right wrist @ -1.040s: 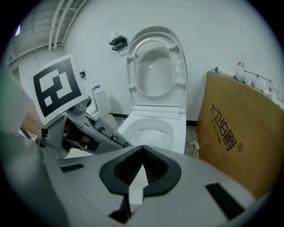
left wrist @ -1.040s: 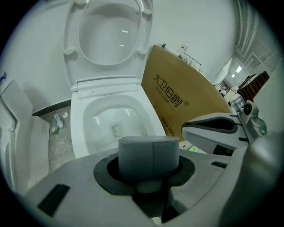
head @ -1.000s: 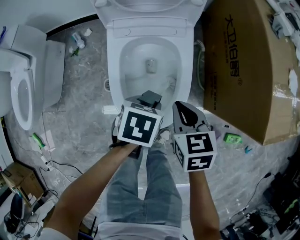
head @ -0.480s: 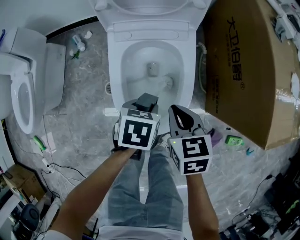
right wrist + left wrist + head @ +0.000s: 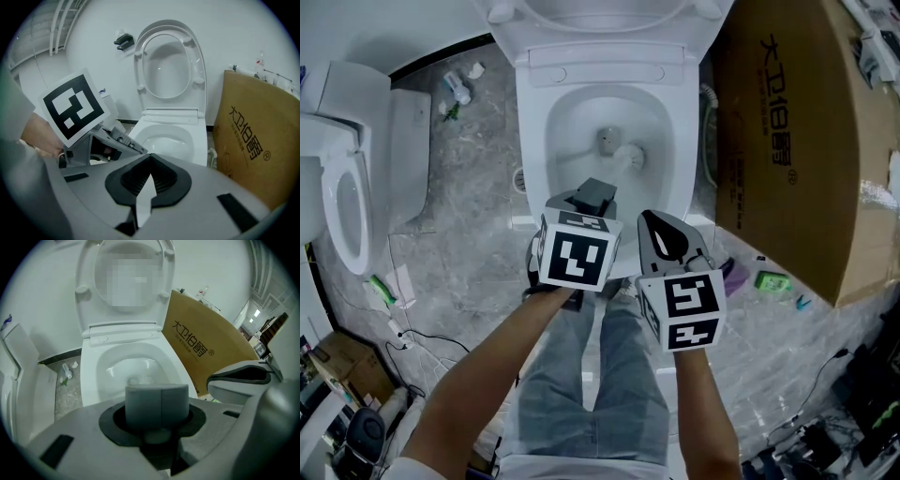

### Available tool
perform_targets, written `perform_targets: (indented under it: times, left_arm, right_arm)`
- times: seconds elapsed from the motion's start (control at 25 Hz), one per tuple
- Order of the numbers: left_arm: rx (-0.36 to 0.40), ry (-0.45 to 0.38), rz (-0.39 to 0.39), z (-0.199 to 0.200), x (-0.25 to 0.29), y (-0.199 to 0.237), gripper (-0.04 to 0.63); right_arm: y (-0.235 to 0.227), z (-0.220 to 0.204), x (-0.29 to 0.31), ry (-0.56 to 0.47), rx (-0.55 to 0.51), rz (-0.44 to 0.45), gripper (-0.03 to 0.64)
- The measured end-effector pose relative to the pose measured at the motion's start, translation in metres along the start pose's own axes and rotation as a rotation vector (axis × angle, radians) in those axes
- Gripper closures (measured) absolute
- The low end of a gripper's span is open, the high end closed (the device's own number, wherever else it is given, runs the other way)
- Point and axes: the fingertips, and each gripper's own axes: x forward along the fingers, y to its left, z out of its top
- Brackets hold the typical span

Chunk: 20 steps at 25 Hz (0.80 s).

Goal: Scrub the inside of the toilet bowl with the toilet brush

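Note:
The white toilet bowl [image 5: 532, 141] stands open in front of me, its seat and lid [image 5: 169, 61] raised against the wall. My left gripper [image 5: 586, 210] is shut on the grey top end of the toilet brush handle [image 5: 157, 402], just above the bowl's near rim. The brush reaches down into the bowl, and its pale brush head [image 5: 628, 157] lies low inside, beside the drain and a little right of centre. My right gripper [image 5: 667, 232] hangs to the right of the left one, over the near rim. It is shut, with nothing between its black pads [image 5: 149, 174].
A large cardboard box [image 5: 797, 141] leans close along the toilet's right side. A second white toilet [image 5: 347, 187] stands at the left. A small bottle [image 5: 457, 89] and scraps lie on the grey floor behind it, green items [image 5: 766, 279] at the right, cables [image 5: 412, 333] at lower left.
The brush head has slid from the bowl's right wall toward the drain, a little farther away. Both grippers have barely shifted.

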Motion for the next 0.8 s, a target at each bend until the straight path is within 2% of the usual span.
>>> perform_targets:
  times: [0.48,0.8]
  left_arm:
    - [0.038,-0.026,0.011,0.020,0.017,0.023,0.439]
    - [0.028,-0.025,0.048,0.026,0.017,0.047,0.439]
  right_arm:
    - [0.000,0.005,0.014,0.007,0.020,-0.004,0.615]
    - [0.005,0.001,0.022,0.018,0.026,0.004,0.615]
